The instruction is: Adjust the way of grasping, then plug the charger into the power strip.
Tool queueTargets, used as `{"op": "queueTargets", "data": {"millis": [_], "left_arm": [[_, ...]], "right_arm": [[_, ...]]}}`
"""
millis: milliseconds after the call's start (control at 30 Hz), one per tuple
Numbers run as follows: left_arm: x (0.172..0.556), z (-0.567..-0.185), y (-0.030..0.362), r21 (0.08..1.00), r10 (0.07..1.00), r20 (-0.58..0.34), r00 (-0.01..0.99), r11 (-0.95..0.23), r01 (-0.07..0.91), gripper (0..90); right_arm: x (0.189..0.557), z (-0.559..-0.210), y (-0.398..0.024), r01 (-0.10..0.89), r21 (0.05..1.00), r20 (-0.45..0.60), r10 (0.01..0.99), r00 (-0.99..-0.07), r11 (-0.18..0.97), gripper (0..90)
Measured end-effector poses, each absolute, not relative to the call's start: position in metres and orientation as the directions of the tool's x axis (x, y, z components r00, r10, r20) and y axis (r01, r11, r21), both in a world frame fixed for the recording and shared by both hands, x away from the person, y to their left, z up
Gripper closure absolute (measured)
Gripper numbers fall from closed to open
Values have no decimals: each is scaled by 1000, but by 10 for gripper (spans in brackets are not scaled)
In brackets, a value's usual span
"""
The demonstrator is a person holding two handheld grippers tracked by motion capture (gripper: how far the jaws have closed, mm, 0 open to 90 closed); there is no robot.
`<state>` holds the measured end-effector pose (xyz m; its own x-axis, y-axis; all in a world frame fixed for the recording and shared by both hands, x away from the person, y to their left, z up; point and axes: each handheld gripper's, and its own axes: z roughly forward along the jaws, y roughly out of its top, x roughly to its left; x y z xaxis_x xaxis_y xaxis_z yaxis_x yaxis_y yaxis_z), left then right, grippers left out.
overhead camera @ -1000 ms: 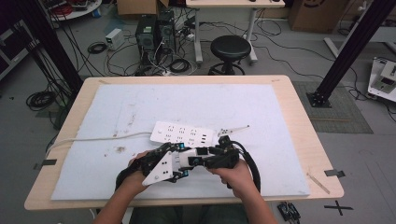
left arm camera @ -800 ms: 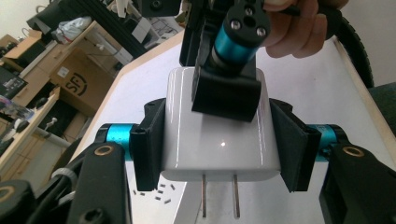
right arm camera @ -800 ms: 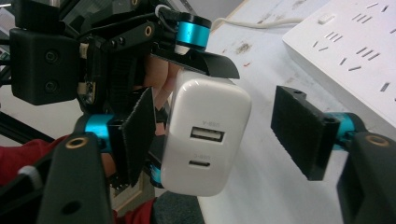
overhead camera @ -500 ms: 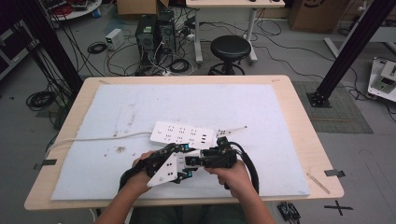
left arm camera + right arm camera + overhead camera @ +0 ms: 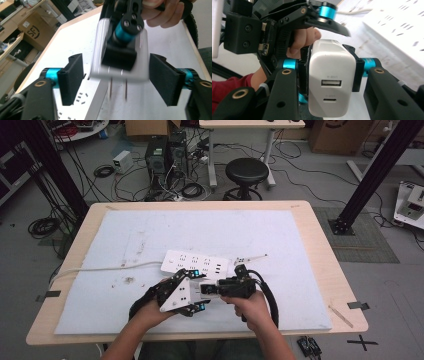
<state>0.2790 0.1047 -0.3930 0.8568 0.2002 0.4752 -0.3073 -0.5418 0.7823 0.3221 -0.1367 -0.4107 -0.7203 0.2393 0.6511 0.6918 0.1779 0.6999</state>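
A white USB charger (image 5: 331,82) is held above the near middle of the white mat (image 5: 300,250), between the two hands, just in front of a white power strip (image 5: 197,263) that lies flat on the mat.

In the right gripper view, the charger is clamped between the two black pads of the right gripper (image 5: 329,75), one pad pressed against each of its broad side faces. These jaws have just been closing, and the charger is now gripped by them. Its port face is turned toward that camera: a USB-A socket is seen above a smaller oval socket, with the printed label upside down.

In the left gripper view, the charger (image 5: 120,56) is seen hanging between the pads of the left gripper (image 5: 117,80), but clear gaps are left on both sides, so it is not touched by them. These jaws have just been opening and stand released around the charger. The right gripper's pad and blue fitting are seen across the charger's upper part.

The charger's long axis is seen running from the port face to the plug face. Its two metal prongs (image 5: 118,88) are pointed away from the right gripper and, in the left gripper view, downward toward the mat and the near edge of the power strip (image 5: 85,100). The charger is blurred there, so its exact tilt cannot be told.

In the high view, the left gripper (image 5: 192,292) and the right gripper (image 5: 207,289) are seen nose to nose, nearly touching.
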Motion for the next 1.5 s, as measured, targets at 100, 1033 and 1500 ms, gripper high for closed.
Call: {"op": "queueTargets", "data": {"millis": [100, 1033, 1500], "left_arm": [[278, -389, 115, 795, 228, 463, 856, -534, -288, 240], [308, -370, 222, 841, 511, 352, 784, -540, -25, 229], [309, -376, 240, 828, 536, 339, 773, -560, 25, 229]], "right_arm": [[322, -408, -145, 684, 710, 632, 277, -724, 168, 629], [335, -387, -175, 606, 788, 533, 378, -758, 105, 630], [345, -381, -166, 490, 866, 392, 475, -788, 98, 630]]}}
